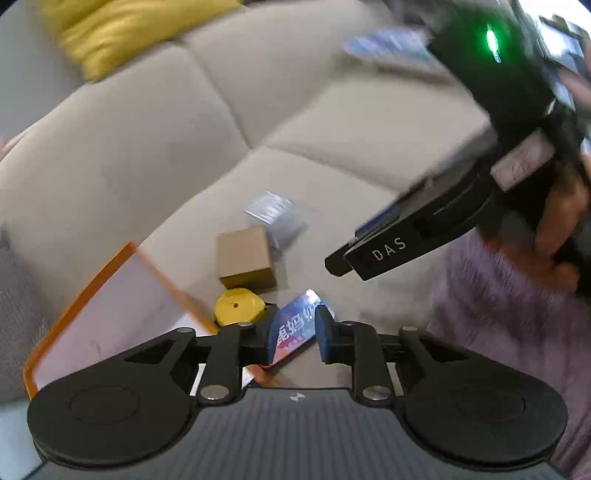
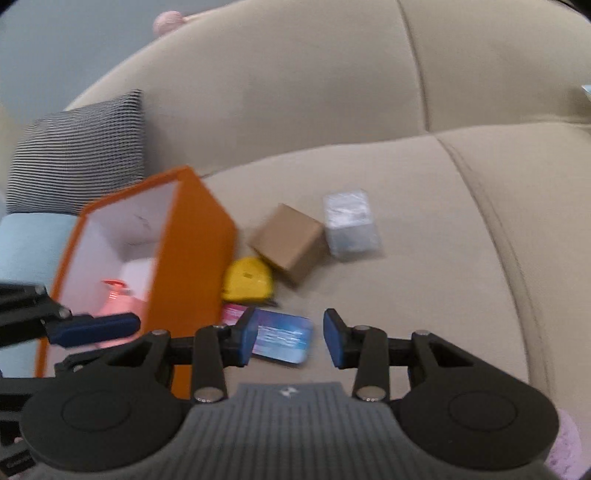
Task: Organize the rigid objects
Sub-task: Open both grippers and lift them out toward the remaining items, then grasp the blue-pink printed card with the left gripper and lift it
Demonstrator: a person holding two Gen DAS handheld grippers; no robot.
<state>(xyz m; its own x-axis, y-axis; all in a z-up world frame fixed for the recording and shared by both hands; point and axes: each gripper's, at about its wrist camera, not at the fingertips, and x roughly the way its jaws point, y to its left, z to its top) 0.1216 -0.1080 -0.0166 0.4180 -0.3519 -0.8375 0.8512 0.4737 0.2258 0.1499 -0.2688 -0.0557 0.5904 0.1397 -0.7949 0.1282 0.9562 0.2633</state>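
While the right hand-held gripper (image 2: 286, 341) hangs with its jaws wide over the blue card pack (image 2: 282, 339) on the sofa seat (image 2: 424, 295), it should drop squarely before closing. The left hand-held gripper (image 1: 291, 338) looks narrowed around the same pack (image 1: 291, 330), contact unclear. Just beyond lie the yellow tape measure (image 2: 248, 278), cardboard cube (image 2: 290, 243), and orange box (image 2: 192, 258).

The sofa (image 2: 369, 110) is plain beige. The open box (image 2: 192, 251) is orange outside and white inside. The tape measure (image 2: 249, 278) is yellow, the small carton (image 2: 290, 242) plain cardboard brown, and the cube (image 2: 349, 221) beside it silvery grey. The flat card (image 2: 282, 336) is blue and purple with white lettering. One cushion (image 2: 81, 147) has fine black-and-white stripes; another (image 1: 122, 29) is mustard yellow. Each hand-held gripper is black with blue pads (image 2: 334, 339).
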